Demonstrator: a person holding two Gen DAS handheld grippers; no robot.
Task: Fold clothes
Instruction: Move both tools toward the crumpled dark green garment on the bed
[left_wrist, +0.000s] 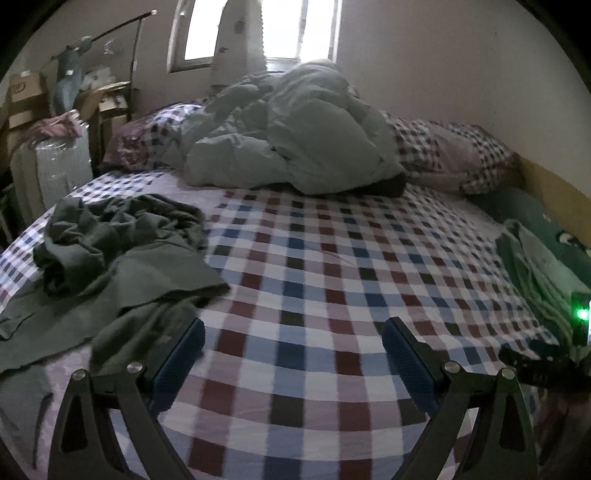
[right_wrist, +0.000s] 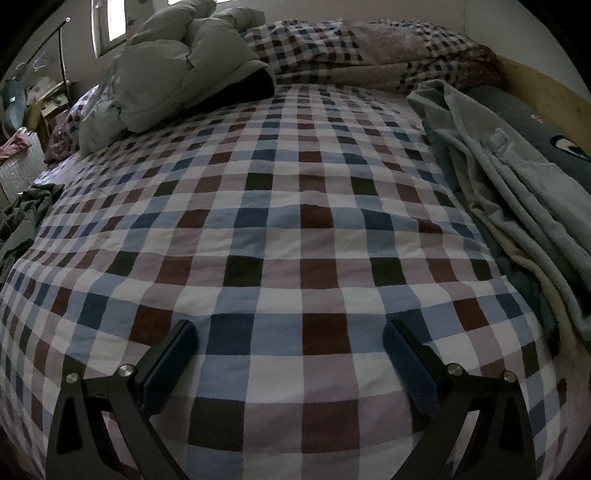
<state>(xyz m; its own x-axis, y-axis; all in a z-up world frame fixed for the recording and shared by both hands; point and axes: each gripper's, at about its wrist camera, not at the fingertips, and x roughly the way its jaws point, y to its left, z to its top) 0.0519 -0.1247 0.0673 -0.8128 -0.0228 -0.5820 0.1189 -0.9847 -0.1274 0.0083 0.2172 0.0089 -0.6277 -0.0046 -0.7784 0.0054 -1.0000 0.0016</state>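
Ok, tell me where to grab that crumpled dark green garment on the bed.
Take the crumpled dark green garment by its flat hem edge nearest the open left gripper, coming in low from the bed's middle. That edge lies flat and single-layered on the checkered bedsheet; the bunched top would likely lift as a wad.

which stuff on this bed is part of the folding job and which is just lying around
Part of the job:
- crumpled dark green garment, unfolded
- pale folded clothes along the bed's right side
- left gripper and right gripper, both open and empty

Just lying about:
- grey-green duvet
- checked pillows
- cardboard boxes
- checked bedsheet, the work surface
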